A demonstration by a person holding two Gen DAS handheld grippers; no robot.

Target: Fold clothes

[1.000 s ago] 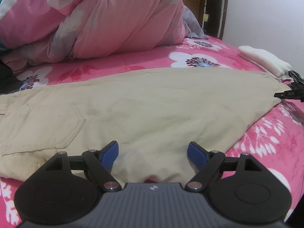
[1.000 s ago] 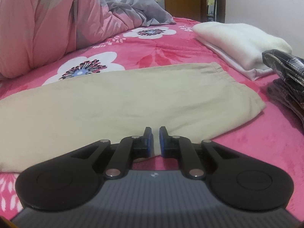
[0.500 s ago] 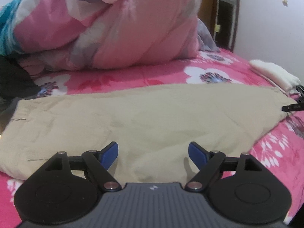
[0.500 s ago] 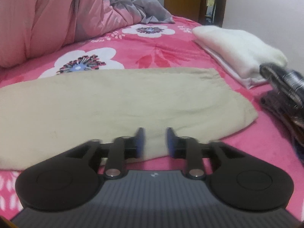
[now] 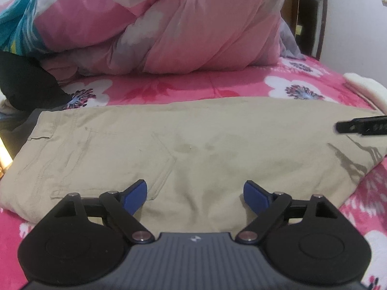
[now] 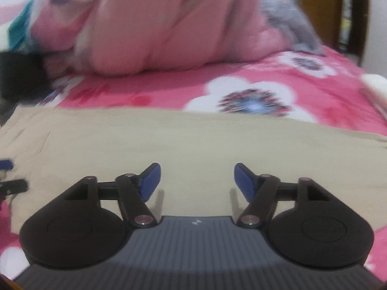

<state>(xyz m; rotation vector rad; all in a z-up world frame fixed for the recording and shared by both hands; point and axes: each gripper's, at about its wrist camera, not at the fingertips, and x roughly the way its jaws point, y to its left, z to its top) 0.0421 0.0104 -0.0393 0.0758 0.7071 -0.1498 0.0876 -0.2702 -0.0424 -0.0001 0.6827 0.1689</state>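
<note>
Across the middle of both wrist views lie the beige trousers [image 5: 193, 145], spread flat on the pink flowered bedspread [image 5: 169, 89] with a patch pocket [image 5: 116, 164] stitched on the left half of the left wrist frame. At the bottom of that frame the left gripper [image 5: 194, 193] hangs just over the near edge of the cloth; its jaws are opening, the blue pads [image 5: 135, 194] wide apart and nothing pinched between them — only trouser fabric shows below the gap. The right gripper [image 6: 197, 181], at the bottom of the blurred right wrist view, likewise has its jaws opening over the beige cloth, with nothing caught between its pads. One black finger of it pokes in at the right edge of the left wrist view, above the trousers. Behind, in the upper half, a rumpled pink quilt [image 5: 193, 24] is heaped up. A cream folded cloth [image 5: 365, 89] sits at the right edge, and a dark garment [image 5: 26, 82] lies at the left.
</note>
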